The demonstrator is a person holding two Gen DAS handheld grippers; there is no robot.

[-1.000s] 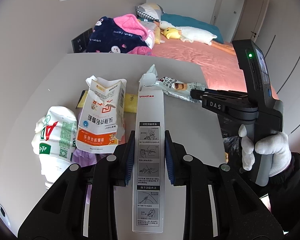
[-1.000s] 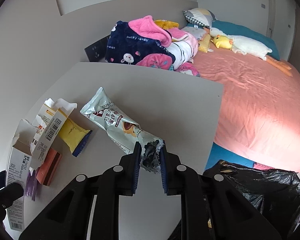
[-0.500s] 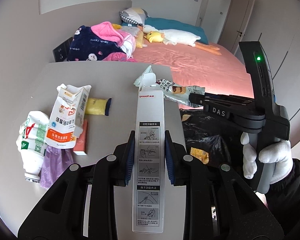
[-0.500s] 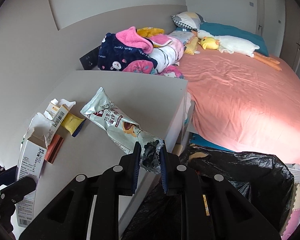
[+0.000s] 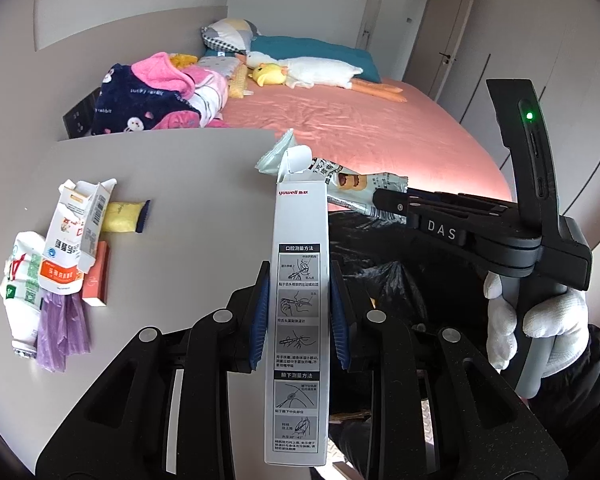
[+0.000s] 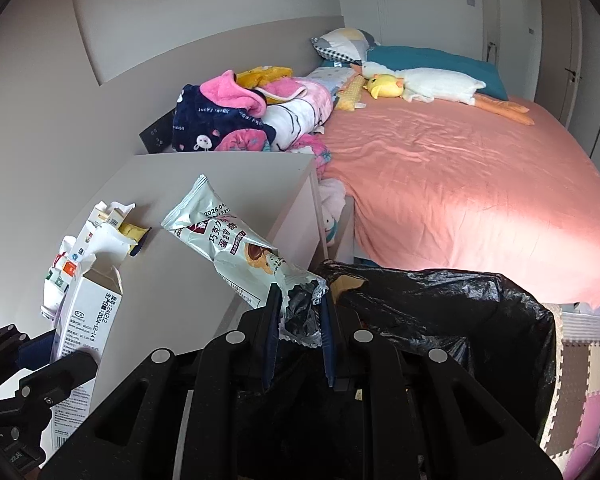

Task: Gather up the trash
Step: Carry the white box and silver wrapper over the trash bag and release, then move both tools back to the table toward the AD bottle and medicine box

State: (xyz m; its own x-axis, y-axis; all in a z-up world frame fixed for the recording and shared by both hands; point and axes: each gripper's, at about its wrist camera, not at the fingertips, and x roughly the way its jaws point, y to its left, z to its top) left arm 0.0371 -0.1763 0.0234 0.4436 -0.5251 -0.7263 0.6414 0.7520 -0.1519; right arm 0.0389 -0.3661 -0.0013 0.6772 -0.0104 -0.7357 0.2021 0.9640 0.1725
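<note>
both my grippers carry trash at the tabletop's edge
left gripper [image 5: 299, 316] clamps the white carton [image 5: 300, 320]; right gripper [image 6: 298, 338] pinches the snack wrapper [image 6: 236, 246] above the black bag [image 6: 440, 320].

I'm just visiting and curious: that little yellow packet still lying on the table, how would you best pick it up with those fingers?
Grip the yellow packet across its short width near the middle, coming from above. It lies flat on the table, plump in the middle, so the fingers can straddle it. Its left end sits against the torn white box, so I'd stay nearer the dark blue end.
</note>
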